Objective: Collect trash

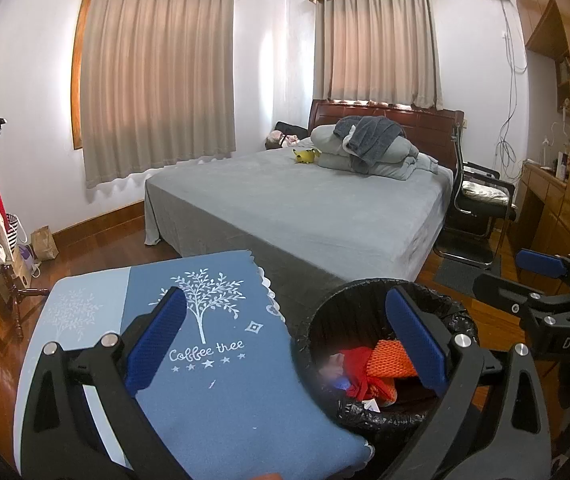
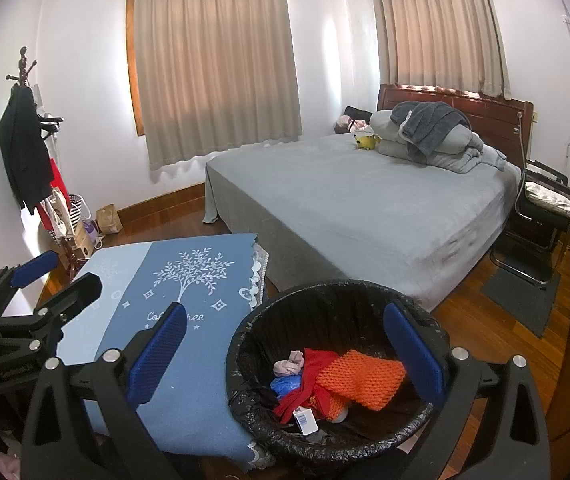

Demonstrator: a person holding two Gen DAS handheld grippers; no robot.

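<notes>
The left gripper [image 1: 285, 344] is hanging with its blue-padded fingers [image 1: 157, 344] spread wide and holding nothing, one finger showing over the blue tablecloth [image 1: 221, 380] and the other over the trash bin [image 1: 385, 292]. The right gripper [image 2: 285, 356] is spread just as wide and is empty too, its left finger over the cloth and its right finger over the bin's far side. Each gripper is showing up at the edge of the other's view, the two sitting side by side and apart.

The trash bin [image 2: 333, 300] is standing on the wooden floor [image 2: 485, 320] just beside the cloth-covered table, lined with a black plastic bag. Inside it are lying an orange knitted piece [image 2: 361, 376], a red cloth [image 2: 309, 384], a pink crumpled bit [image 2: 291, 364], something blue [image 2: 285, 386] and a small white box with a barcode [image 2: 305, 420].

Beyond the bin a bed [image 2: 365, 208] with a grey cover is filling the middle of the room, with folded bedding [image 2: 433, 136] and a yellow plush toy [image 2: 367, 140] near its headboard. A black chair [image 2: 545, 212] is standing beside the bed, a coat rack [image 2: 25, 140] with dark clothes is standing by the left wall, and beige curtains [image 2: 217, 64] are hanging closed over the windows.
</notes>
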